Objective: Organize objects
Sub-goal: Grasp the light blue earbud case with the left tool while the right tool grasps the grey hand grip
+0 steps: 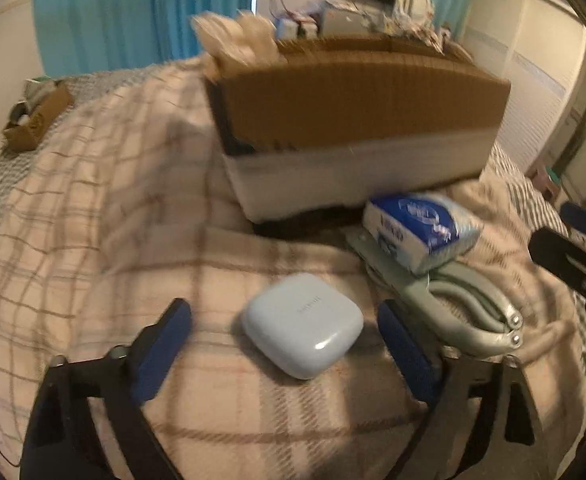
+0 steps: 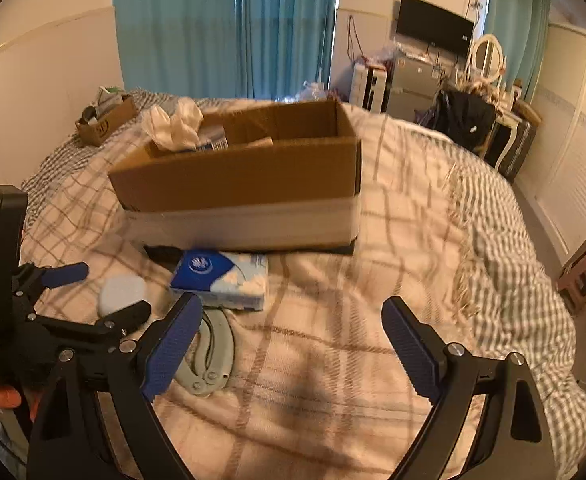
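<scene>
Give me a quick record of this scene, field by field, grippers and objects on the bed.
left gripper: open, fingers either side of the white case, not touching
right gripper: open, over bare blanket
tissue pack: in front of the cardboard box, lying on the grey tool
box: open, white cloth at one corner

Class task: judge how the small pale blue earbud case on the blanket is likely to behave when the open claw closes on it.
The earbud case has a glossy, rounded shell, so it may slip between the left claw pads. It looks rigid and probably light. The soft blanket beneath may let it sink or tilt.
</scene>
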Demonstrator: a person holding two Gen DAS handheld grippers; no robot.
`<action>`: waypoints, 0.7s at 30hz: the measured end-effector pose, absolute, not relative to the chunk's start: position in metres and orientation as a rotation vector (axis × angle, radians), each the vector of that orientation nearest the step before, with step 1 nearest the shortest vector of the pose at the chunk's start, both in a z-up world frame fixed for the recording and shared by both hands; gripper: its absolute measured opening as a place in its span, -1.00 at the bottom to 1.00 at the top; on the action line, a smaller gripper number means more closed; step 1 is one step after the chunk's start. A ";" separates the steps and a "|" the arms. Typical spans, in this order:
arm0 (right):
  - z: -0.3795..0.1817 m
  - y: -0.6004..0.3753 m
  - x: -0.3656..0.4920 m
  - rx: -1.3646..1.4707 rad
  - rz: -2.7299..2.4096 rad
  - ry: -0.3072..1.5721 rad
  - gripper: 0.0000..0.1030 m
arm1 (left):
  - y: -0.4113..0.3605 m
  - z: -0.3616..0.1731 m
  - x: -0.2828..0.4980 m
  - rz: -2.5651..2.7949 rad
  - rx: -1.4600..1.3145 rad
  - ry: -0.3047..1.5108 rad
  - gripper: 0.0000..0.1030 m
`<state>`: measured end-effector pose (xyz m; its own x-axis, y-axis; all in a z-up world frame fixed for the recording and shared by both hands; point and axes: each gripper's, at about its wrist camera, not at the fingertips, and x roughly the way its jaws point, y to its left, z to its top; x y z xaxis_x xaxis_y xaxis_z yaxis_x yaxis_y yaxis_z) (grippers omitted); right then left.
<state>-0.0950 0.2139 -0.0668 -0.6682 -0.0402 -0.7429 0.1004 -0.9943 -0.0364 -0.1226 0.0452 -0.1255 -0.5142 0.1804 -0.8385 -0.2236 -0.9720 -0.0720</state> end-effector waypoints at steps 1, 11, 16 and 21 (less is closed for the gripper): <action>-0.070 0.215 -0.098 1.249 -2.796 0.103 0.77 | 0.047 -0.128 -0.124 2.540 -1.407 0.075 0.53; -0.076 0.201 -0.099 1.262 -2.753 0.101 0.77 | 0.025 -0.105 -0.105 2.615 -1.321 -0.039 0.14; -0.087 0.172 -0.101 1.302 -2.671 0.181 0.77 | -0.003 -0.087 -0.099 2.695 -1.302 -0.045 0.14; -0.120 0.151 -0.113 1.444 -2.597 0.258 0.73 | -0.021 -0.092 -0.095 2.699 -1.324 -0.090 0.14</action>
